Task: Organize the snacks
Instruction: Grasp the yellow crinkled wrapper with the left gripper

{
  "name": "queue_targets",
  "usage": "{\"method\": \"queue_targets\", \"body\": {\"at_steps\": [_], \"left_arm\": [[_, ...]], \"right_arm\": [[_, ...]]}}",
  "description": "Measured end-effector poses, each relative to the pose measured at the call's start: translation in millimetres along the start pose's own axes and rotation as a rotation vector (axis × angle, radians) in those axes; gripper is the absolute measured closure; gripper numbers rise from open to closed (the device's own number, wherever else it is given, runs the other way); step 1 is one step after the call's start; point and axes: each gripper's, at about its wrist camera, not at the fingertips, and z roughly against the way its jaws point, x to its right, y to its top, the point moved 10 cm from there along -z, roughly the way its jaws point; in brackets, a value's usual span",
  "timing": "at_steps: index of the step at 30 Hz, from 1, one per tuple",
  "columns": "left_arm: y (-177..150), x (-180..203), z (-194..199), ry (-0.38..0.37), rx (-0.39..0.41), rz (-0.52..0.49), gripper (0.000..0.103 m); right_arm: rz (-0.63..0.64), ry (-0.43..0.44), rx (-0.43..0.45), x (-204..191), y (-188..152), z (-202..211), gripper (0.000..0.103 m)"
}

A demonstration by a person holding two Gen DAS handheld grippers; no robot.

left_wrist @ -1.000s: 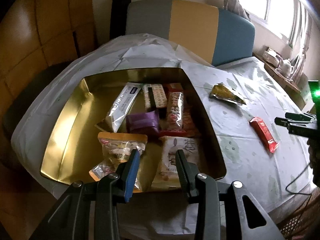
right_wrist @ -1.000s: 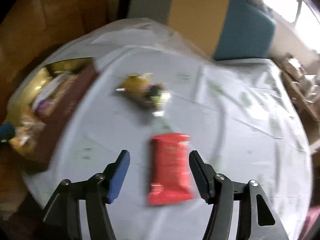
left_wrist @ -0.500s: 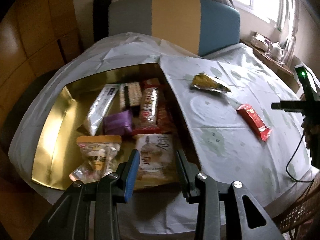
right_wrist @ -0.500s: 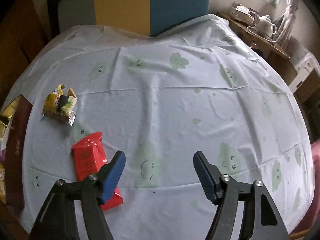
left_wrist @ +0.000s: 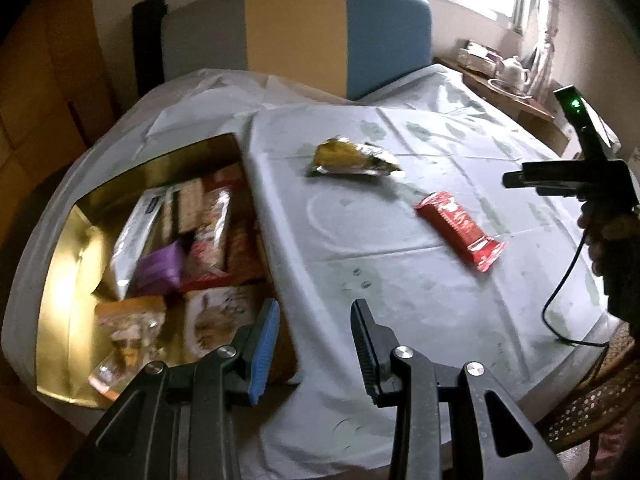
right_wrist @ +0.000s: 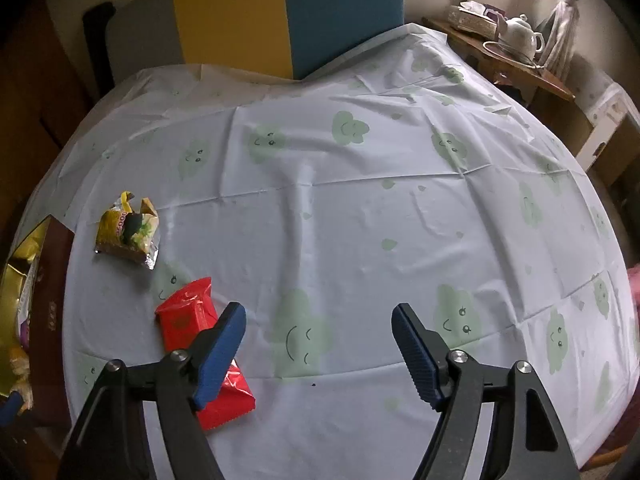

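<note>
Both grippers are empty: the left gripper [left_wrist: 314, 344] narrowly parted, the right gripper [right_wrist: 318, 346] (jaws just widening) beside the red packet [right_wrist: 202, 350].

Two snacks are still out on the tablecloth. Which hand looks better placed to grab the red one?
The right, I'd judge. The right gripper is open and empty, and the red packet lies just beside its left finger. The left gripper is by the gold box, farther from the packet.
</note>
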Motion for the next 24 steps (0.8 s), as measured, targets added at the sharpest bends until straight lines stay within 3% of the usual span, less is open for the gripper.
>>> {"method": "queue_targets", "body": {"at_steps": [13, 15, 16, 17, 24], "left_arm": [[51.2, 42.6, -31.3, -0.160, -0.066, 0.101, 0.066], [58.2, 45.0, -43.3, -0.162, -0.100, 0.128, 0.059], [61.2, 46.8, -48.9, -0.166, -0.115, 0.138, 0.049], [64.7, 48.5, -54.8, -0.176, -0.126, 0.153, 0.045], [84.0, 46.2, -99.3, -0.201, -0.211, 0.292, 0.045]], "right_arm": [[0.013, 0.024, 0.012, -6.8, 1.7, 6.7, 0.022], [0.022, 0.027, 0.013, -9.4, 1.8, 7.3, 0.021], [0.025, 0.027, 0.015, -10.0, 2.0, 7.9, 0.021], [0.026, 0.028, 0.016, -10.5, 2.2, 8.2, 0.021], [0.029, 0.053, 0.024, -15.7, 3.5, 12.6, 0.019]]}}
